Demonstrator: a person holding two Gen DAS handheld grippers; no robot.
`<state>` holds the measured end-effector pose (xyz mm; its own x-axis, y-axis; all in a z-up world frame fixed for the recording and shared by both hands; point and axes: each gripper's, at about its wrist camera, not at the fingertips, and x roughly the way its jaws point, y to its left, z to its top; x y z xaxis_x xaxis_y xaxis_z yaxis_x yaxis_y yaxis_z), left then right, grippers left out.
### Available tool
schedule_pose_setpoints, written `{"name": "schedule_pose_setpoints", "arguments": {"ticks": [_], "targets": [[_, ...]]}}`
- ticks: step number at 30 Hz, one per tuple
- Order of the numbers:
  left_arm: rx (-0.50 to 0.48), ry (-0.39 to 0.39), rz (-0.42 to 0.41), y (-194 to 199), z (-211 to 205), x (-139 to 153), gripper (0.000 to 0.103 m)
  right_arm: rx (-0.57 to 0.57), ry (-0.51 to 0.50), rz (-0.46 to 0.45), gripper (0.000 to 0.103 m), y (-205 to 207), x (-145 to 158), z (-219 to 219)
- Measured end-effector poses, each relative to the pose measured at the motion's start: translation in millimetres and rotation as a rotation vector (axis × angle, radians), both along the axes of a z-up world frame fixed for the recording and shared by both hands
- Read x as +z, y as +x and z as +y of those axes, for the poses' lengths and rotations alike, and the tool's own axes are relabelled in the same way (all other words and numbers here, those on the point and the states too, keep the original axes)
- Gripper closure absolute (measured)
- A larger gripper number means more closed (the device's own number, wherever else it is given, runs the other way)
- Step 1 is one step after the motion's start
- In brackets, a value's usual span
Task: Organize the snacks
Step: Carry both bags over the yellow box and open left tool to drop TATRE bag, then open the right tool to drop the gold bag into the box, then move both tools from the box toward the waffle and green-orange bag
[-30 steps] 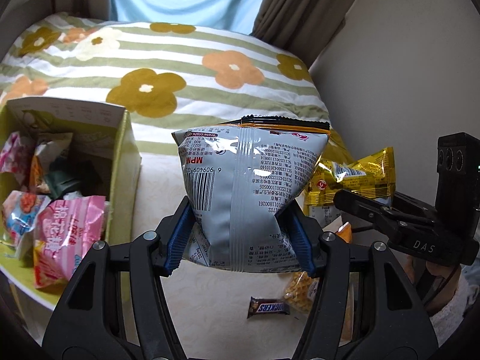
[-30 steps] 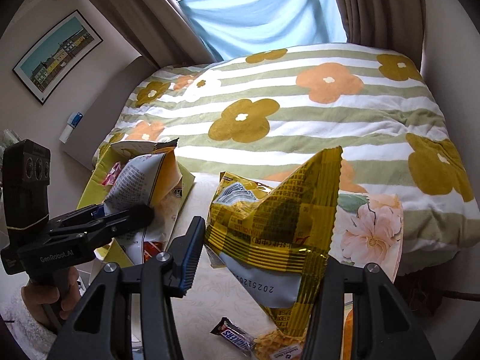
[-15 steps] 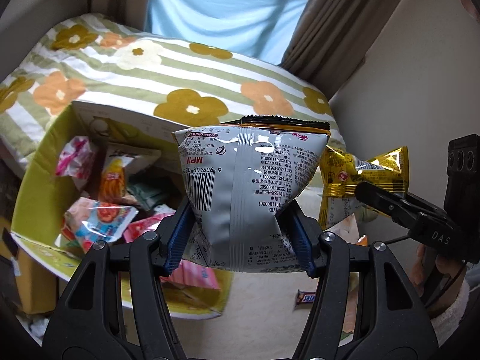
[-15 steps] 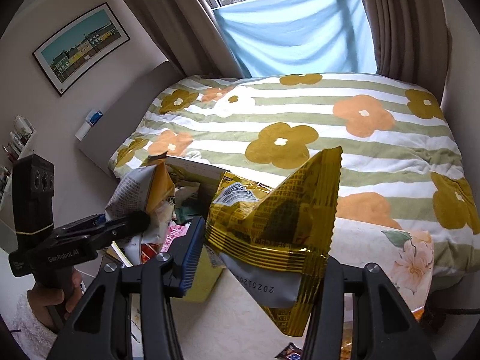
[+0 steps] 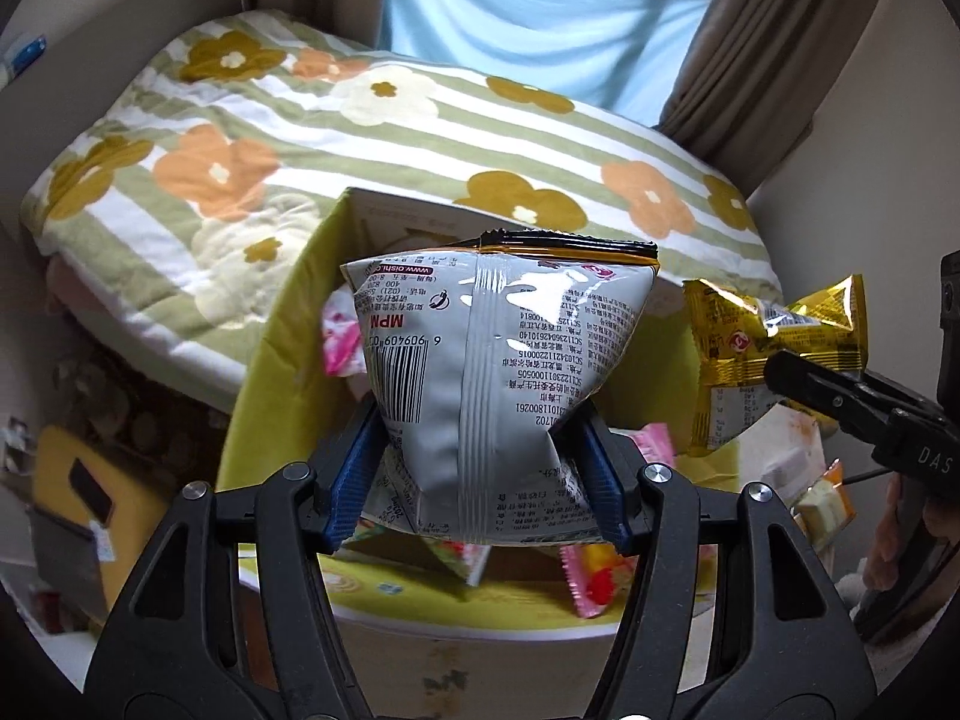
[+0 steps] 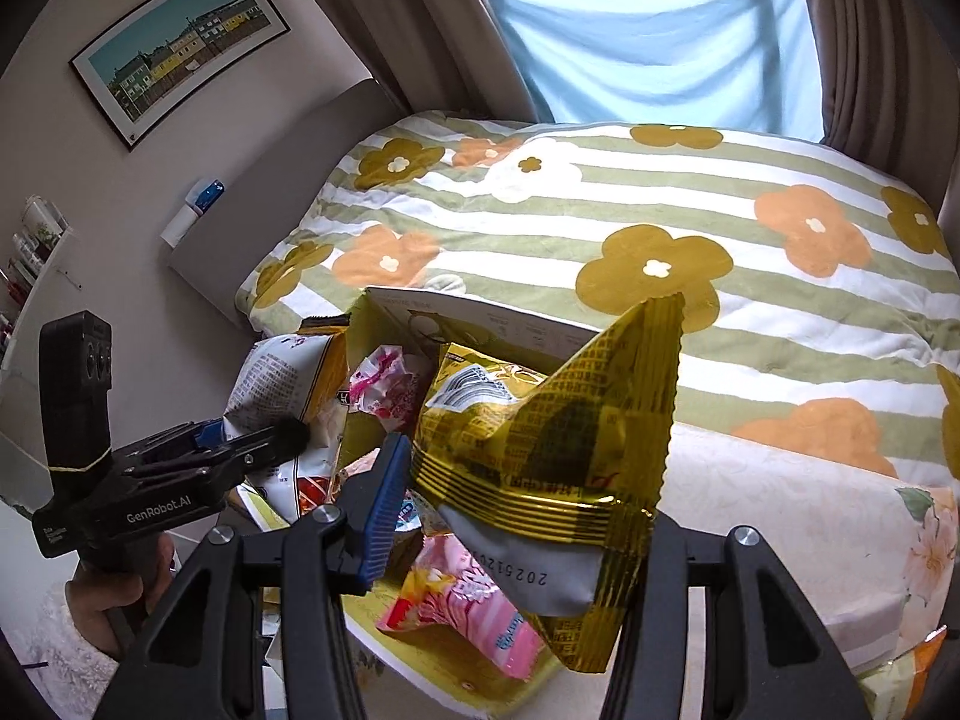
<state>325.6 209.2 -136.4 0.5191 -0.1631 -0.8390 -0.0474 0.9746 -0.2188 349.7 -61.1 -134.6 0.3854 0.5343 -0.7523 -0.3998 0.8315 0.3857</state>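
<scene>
My left gripper is shut on a silver-grey snack bag, held upright above the yellow-green box. The same bag shows in the right wrist view at the box's left wall. My right gripper is shut on a gold snack bag, held over the box. The gold bag also shows at the right in the left wrist view. The box holds several pink and red snack packets.
A bed with a flowered striped quilt lies behind the box. A pale floral tabletop carries the box. A yellow container stands low at the left. Loose snacks lie at the right. Curtains and a window are at the back.
Both grippers have moved left with their bags and now hang over the box. The box fills more of both views; the candy bar on the table has left view.
</scene>
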Motion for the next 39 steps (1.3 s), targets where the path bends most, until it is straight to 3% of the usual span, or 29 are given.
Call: {"name": "schedule_pose_setpoints", "arguments": {"ticks": [1, 3, 5, 10, 19, 23, 24, 26, 27, 29, 33, 39], "targets": [[-0.002, -0.002, 0.005, 1, 7, -5, 0.037, -0.004, 0.000, 0.010, 0.057, 2, -3, 7], [-0.021, -0.014, 0.008, 1, 16, -13, 0.009, -0.017, 0.002, 0.027, 0.057, 5, -9, 17], [-0.028, 0.022, -0.002, 0, 21, -18, 0.001, -0.036, -0.001, 0.040, 0.057, 8, -15, 24], [-0.066, 0.047, 0.035, -1, 24, -33, 0.001, -0.084, -0.025, 0.062, 0.057, 6, -25, 30], [-0.053, 0.047, 0.034, -8, 11, -32, 0.001, -0.089, -0.033, 0.125, 0.056, 16, -39, 36], [-0.047, 0.056, 0.039, -7, 9, -33, 0.001, -0.080, 0.011, 0.136, 0.056, 25, -45, 42], [-0.044, 0.058, 0.041, -7, 8, -33, 0.001, -0.083, 0.029, 0.133, 0.052, 28, -47, 43], [-0.040, 0.055, 0.044, -7, 7, -34, 0.001, -0.111, -0.006, 0.116, 0.025, 31, -52, 46], [-0.040, 0.053, 0.045, -7, 6, -34, 0.001, -0.130, -0.051, 0.102, 0.004, 31, -54, 46], [-0.039, 0.060, 0.045, -9, 4, -34, 0.001, -0.137, -0.110, 0.063, 0.001, 26, -55, 44], [-0.038, 0.059, 0.050, -12, 2, -35, 0.001, -0.141, -0.109, 0.000, 0.001, 10, -52, 36], [-0.032, 0.028, 0.041, -20, 2, -27, 0.001, -0.138, -0.109, -0.018, 0.001, -1, -48, 32]]}}
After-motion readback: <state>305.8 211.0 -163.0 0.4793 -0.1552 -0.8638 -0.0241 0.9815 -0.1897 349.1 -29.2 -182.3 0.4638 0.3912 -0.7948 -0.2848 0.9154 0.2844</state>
